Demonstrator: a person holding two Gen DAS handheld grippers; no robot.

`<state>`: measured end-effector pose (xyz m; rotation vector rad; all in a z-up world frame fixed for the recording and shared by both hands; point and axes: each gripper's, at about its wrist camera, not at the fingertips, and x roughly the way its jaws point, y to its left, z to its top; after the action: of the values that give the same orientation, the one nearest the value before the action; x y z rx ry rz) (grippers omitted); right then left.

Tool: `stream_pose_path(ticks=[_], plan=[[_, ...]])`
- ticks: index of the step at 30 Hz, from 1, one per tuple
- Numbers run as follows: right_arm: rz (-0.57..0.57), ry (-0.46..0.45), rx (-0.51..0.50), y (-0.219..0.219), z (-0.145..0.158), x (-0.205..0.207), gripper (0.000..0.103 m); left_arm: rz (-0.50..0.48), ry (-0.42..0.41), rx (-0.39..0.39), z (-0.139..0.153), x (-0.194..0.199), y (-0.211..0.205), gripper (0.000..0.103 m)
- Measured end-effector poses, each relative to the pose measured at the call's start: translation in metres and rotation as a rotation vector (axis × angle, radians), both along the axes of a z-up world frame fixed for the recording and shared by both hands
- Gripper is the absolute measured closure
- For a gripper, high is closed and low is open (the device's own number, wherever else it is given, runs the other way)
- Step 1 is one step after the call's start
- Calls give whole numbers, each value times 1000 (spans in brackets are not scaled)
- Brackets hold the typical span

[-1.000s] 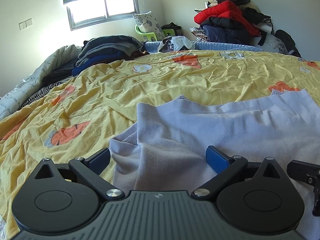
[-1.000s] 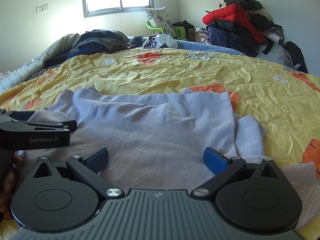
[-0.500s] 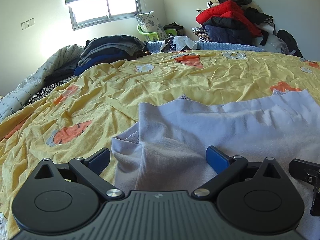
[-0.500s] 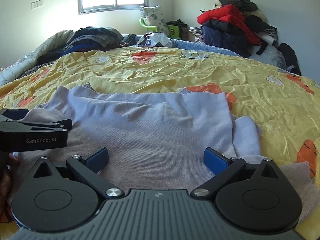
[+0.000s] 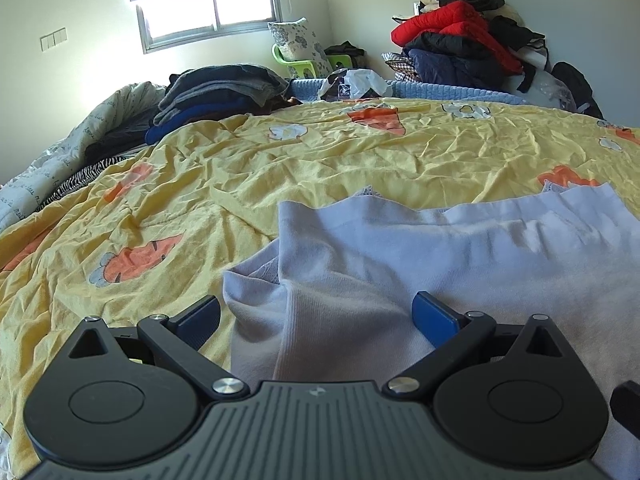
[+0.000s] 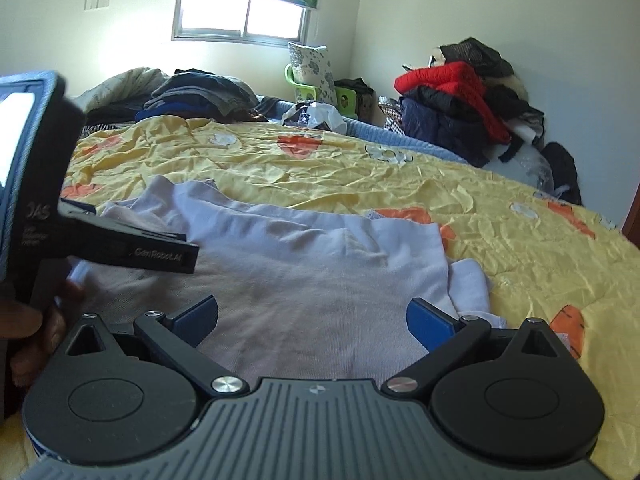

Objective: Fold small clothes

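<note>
The left gripper (image 5: 316, 316) stands with its blue-padded fingers spread wide and nothing between them; we note it low over the near left part of the pale lilac garment (image 5: 420, 264). The right gripper (image 6: 312, 316) is likewise fully spread and empty, poised over the garment's near middle. In the right wrist view we also see the left gripper from the side, a black angular body lettered "GenRobot.AI", with a hand (image 6: 24, 332) around its grip at the left edge.

The garment lies on the bed, on a yellow quilt cover (image 5: 280, 168), toward the near edge. It is a soft fine-ribbed knit, light lilac-grey, folded into a roughly rectangular panel with a straight far hem. At its left side a folded layer shows a rounded lobe beneath the top panel; at its right side a second flap (image 6: 470, 284) sticks out from under the edge. Shallow creases cross the upper surface.

The quilt cover is thin, heavily crinkled cloth printed with orange carrots and pale flowers. Beyond it we record a stack of dark folded clothes (image 5: 216, 92) at the far left, a blue knitted blanket (image 5: 440, 90) along the far edge, a floral pillow (image 5: 298, 46) on a green plastic stool, and a heap of red and dark jackets (image 5: 460, 44) in the corner under a bright window (image 5: 208, 12).
</note>
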<state>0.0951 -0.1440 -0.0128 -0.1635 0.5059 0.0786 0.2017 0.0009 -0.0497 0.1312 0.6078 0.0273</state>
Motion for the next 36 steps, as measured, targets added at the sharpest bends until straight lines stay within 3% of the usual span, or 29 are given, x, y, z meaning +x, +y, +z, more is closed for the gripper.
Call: stream_pose_path(ticks=[6,10,13,20,22,32,36], plan=[[29,-12,-9,7,6,-18,2,-15,11,-2,13,-20,18,0],[94,-24,-46,23,7,-35,3,-40,39,-51,23,-34,50,0],[171,-36,-124,44,5,-50,4,-81,99,-167,29,-34,79,0],[294,-78,-397,99,-13,-79,6,-213,324,-594,20,-2,120,0],[305,-91,-458,110,-18,-83,6,-224,362,-681,12,8,120,0],[278,-127,-513,143,-29,-71,11,-261,371,-814,5,44,111,0],[280,-129,-505,151,-30,-57,21,-282,361,-803,6,59,103,0]])
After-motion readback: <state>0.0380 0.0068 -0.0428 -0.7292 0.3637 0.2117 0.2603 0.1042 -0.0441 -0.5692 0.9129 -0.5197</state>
